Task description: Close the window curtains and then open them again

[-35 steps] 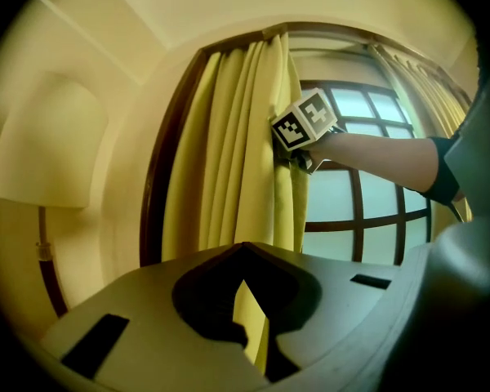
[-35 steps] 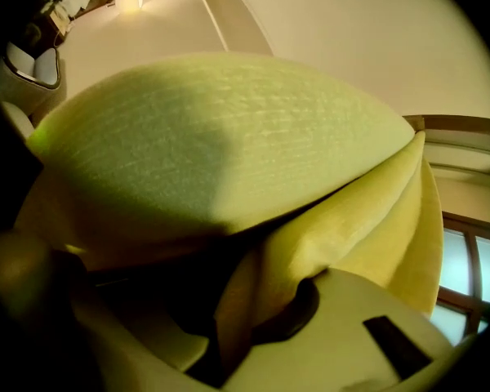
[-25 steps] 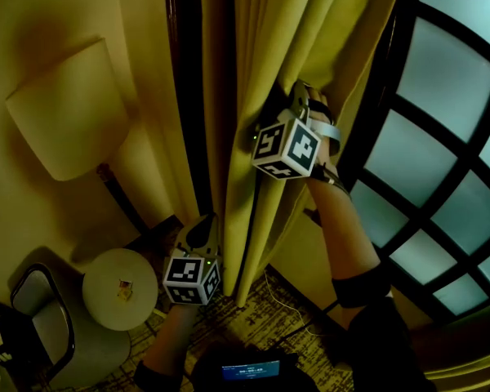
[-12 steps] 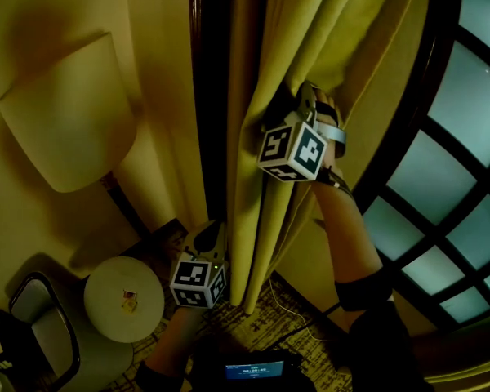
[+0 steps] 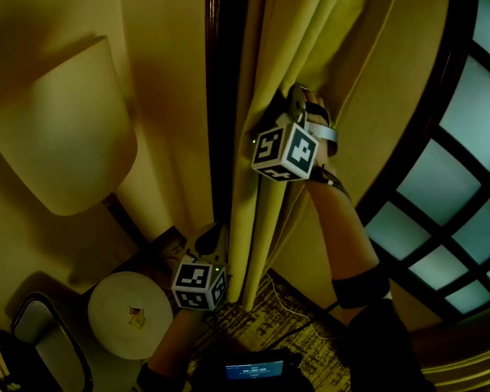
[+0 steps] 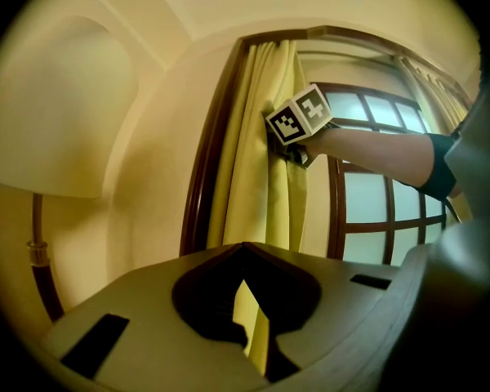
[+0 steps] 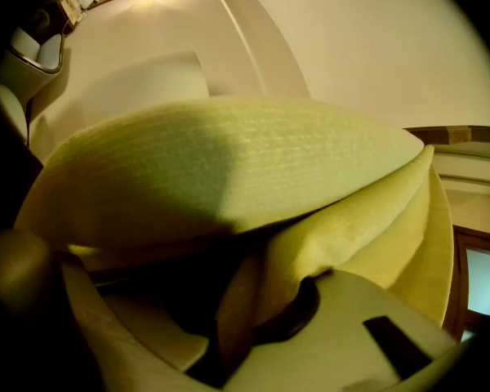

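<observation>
Head view: screen (image 5: 251, 371) writing unreadable; right gripper (image 5: 297, 96) clamps the curtain (image 5: 265, 47).

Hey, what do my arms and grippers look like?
The left gripper and right gripper are pale grey, each bearing a white cube with black square markers. A pale strap crosses the right one; that arm wears a dark sleeve.

The curtain (image 5: 343, 47) is yellow-green cloth. It hangs in deep upright folds, bunched against the dark wooden frame at the left side of the window (image 5: 441, 211), whose pale panes lie uncovered. My right hand-held gripper (image 5: 298, 96) is clamped on a thick fold high up. Lower down, my left hand-held gripper (image 5: 212, 239) pinches a thin strip of its edge.
</observation>
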A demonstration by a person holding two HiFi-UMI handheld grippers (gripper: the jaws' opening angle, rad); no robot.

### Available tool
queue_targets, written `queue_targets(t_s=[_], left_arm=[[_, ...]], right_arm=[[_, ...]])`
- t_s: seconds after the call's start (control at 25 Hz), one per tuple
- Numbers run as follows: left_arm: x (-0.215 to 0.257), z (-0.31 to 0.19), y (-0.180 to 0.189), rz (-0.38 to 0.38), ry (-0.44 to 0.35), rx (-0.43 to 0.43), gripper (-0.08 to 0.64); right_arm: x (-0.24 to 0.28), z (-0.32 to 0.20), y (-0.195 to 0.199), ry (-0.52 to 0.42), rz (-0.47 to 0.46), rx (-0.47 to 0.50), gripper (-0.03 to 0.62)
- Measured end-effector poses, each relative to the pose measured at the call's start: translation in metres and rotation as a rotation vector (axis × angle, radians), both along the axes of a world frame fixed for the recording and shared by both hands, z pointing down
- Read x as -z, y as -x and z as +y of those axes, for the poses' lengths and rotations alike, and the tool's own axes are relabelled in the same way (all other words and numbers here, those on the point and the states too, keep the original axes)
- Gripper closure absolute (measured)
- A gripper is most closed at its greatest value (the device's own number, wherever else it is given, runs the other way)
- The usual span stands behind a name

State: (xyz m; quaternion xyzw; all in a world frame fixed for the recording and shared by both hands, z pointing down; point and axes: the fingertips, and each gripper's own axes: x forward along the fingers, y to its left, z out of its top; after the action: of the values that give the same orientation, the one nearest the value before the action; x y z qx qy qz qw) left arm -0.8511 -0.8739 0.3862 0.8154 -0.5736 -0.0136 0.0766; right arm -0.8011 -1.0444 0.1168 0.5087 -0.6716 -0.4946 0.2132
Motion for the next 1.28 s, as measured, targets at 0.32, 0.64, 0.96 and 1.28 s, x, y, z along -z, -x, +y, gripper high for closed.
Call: queue_targets(t_s=[0.32, 0.64, 0.96, 1.28], left_arm=[[-0.005, -0.001, 0.031, 0.003, 0.014, -0.021, 0.551], [0.008, 0.006, 0.020, -0.004, -0.013, -0.117, 0.551], [0.004, 0.010, 0.017, -0.003, -0.014, -0.182, 0.551], [-0.014, 0.006, -0.003, 0.017, 0.007, -0.275, 0.551]], right_arm=[[0.003, -0.004, 0.009, -0.006, -0.025, -0.036, 0.546], [-0.001, 0.016, -0.013, 0.005, -0.028, -0.114, 0.538], [-0.008, 0.033, -0.043, 0.011, -0.081, -0.202, 0.523], [-0.009, 0.071, -0.097, 0.021, -0.279, -0.258, 0.451]])
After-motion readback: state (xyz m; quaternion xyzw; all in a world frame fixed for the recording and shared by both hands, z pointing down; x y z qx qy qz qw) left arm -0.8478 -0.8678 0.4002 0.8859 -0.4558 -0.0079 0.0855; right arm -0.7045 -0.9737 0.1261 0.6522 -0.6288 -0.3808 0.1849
